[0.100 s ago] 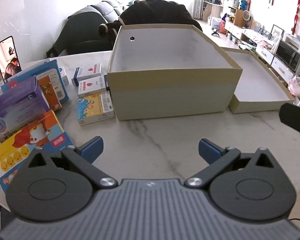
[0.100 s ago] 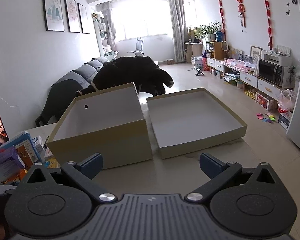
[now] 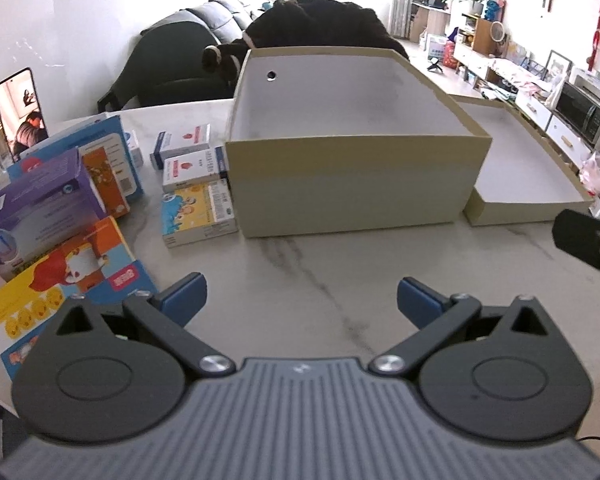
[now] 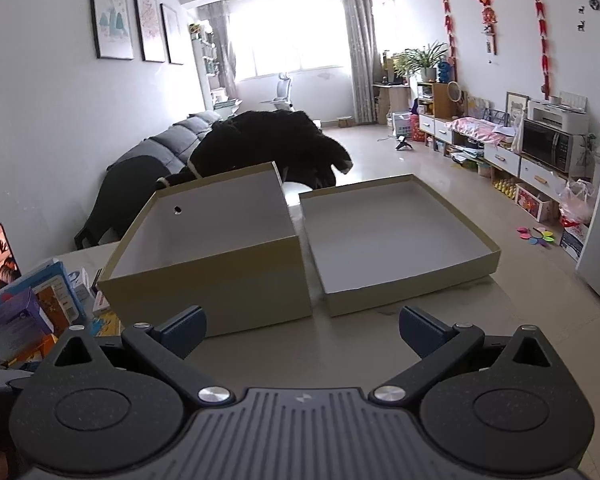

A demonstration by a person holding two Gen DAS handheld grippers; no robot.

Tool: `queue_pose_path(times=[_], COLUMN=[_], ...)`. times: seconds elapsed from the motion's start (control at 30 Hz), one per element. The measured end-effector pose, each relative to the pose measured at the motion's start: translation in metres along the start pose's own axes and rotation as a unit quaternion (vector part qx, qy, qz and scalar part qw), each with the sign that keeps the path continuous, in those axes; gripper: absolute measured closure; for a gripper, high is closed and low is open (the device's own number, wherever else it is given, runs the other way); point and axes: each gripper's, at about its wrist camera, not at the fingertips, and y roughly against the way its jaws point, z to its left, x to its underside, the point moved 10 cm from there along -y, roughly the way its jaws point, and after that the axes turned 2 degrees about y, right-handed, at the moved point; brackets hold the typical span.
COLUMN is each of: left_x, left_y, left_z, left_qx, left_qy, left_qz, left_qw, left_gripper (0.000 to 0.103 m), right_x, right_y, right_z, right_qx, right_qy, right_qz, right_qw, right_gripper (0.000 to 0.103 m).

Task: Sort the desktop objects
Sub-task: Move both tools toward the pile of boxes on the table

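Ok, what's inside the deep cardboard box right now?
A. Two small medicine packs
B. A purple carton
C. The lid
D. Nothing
D: the box shows only bare white walls and floor; the packs lie outside on its left, the lid sits open-side up on its right.

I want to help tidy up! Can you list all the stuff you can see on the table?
Big box: one, tan outside, white inside, empty, table middle.
Lid: one, tan, shallow, empty, beside the big box's right.
Small packets: three, white-red and yellow-blue, touching the big box's left side.
Larger packets: several, purple, blue, orange, yellow, far left.
Phone: one, upright, screen lit, far left back.
Table: one, white marble.
Left gripper: one, black with blue tips, open, empty.
Right gripper: one, same colours, open, empty.
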Motion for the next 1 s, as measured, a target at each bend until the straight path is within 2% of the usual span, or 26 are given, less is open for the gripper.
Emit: queue_pose_path(times=[0.03, 0.13, 0.37, 0.67, 0.83, 1.0], left_x=[0.000, 0.003, 0.004, 0.015, 0.026, 0.044], left_y=[0.005, 0.004, 0.009, 0.017, 0.022, 0.029], left_z=[0.004, 0.018, 0.042, 0.072, 0.104, 0.144], left_qx=[0.002, 0.003, -0.011, -0.027, -0.044, -0.072], left_qy=[0.008, 0.026, 0.042, 0.071, 0.107, 0.152], left_qz=[-0.017, 0.000, -0.003, 0.000, 0.001, 0.005], left_qw=[0.9998, 0.9997, 0.9990, 0.9971, 0.9933, 0.9857], left_gripper=[0.000, 0.000, 0.000, 0.000, 0.000, 0.000], right_x=[0.000, -0.001, -0.004, 0.006, 0.006, 0.015], right_y=[-0.001, -0.004, -0.011, -0.024, -0.030, -0.033], right_z=[0.001, 0.002, 0.006, 0.031, 0.042, 0.064], right_qx=[-0.001, -0.005, -0.014, -0.029, -0.045, -0.072], right_qy=[0.003, 0.010, 0.028, 0.041, 0.024, 0.023], right_qz=[0.003, 0.013, 0.036, 0.052, 0.055, 0.058], right_qw=[1.000, 1.000, 0.999, 0.997, 0.997, 0.995], right_gripper=[0.000, 0.000, 0.000, 0.000, 0.000, 0.000])
